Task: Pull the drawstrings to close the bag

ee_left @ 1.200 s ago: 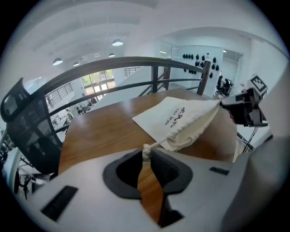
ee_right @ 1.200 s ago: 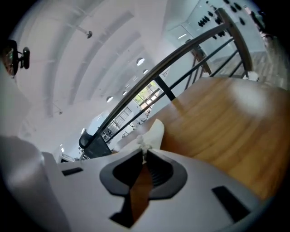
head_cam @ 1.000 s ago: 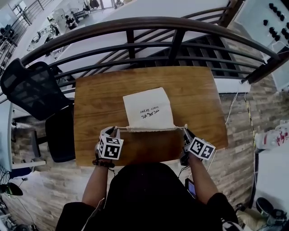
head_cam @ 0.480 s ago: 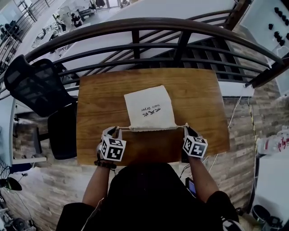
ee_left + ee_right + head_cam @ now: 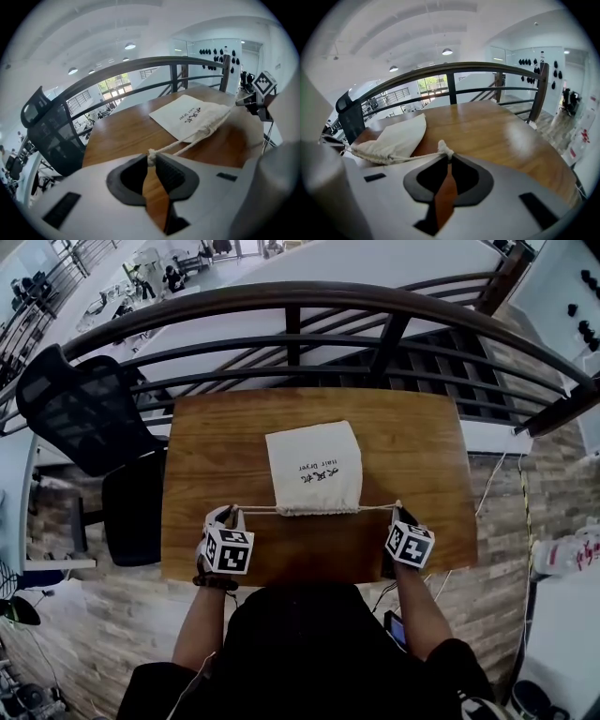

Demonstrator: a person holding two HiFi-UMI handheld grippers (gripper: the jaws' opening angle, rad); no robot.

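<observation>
We hold the left gripper (image 5: 151, 160) and right gripper (image 5: 447, 159) clamped on the drawstrings (image 5: 255, 510), flanking the bag (image 5: 314, 465) equally; cords run taut along its mouth.

Bag (image 5: 314, 465) on table (image 5: 422, 456), drawstrings (image 5: 258, 511) out to left gripper (image 5: 234, 513) at 8 o'clock, right gripper (image 5: 397, 512) at 4; railing (image 5: 291, 296) at 12.

"How many bags are on the worktop (image 5: 412, 446)?"
"One bag (image 5: 312, 465), and just the one worktop."
"Cords?"
"Two: a left drawstring (image 5: 255, 510) and a right drawstring (image 5: 379, 508). Each ends in one knot, so two knots (image 5: 151, 154)."
"Tools?"
"Two: the left tool (image 5: 232, 515) near left and the right tool (image 5: 398, 512) near right. Each has one cube, making two marker cubes (image 5: 229, 550)."
"Anything else?"
"One black chair (image 5: 80, 409) on the left, one railing (image 5: 309, 294) on the far side."
</observation>
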